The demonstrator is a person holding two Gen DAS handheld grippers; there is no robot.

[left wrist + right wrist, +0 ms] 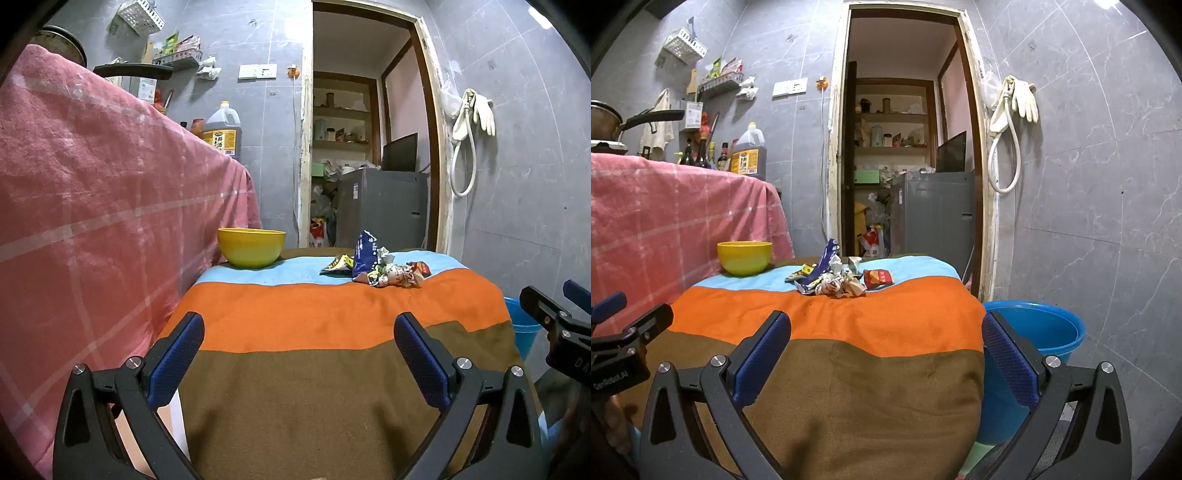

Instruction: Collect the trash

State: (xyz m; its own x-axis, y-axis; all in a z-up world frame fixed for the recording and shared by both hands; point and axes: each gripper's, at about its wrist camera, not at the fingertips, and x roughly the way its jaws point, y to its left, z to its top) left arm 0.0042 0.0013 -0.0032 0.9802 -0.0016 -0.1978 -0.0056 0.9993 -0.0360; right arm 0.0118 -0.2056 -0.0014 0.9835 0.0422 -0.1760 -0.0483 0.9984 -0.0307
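While both tools are hanging back at the near edge of the surface [332, 387], nothing is getting collected yet. Left tool [299, 354] is sitting fully released, nothing between its blue pads. Right tool [886, 354] is the same: spread wide, empty.

Trash pile [834, 278] is lying at the far end of the surface, straddling the blue and orange stripes of the cloth. You are looking at a tall dark blue wrapper [365, 254] standing up in the middle, a yellow-and-black wrapper [337, 265] just left of it, crumpled printed paper [833, 286] in front, and a red packet [877, 277] on the right side of the heap. All pieces are touching or lying just beside each other, so single picks are looking awkward.

Yellow bowl [744, 258] is sitting at the far left corner, apart from the pile; from this low angle you cannot see inside it. Blue bucket [1041, 332] is standing on the floor just off the right edge of the surface; the part of its inside that shows is looking bare. My read: that bucket is probably the bin, though the bowl could be.

Progress: basically zero. Every piece in view is still lying on the cloth. Remaining: reach to the far end, grab each piece, drop it in the container. Right tool is sitting nearer the bucket, so I would be starting with the red packet.
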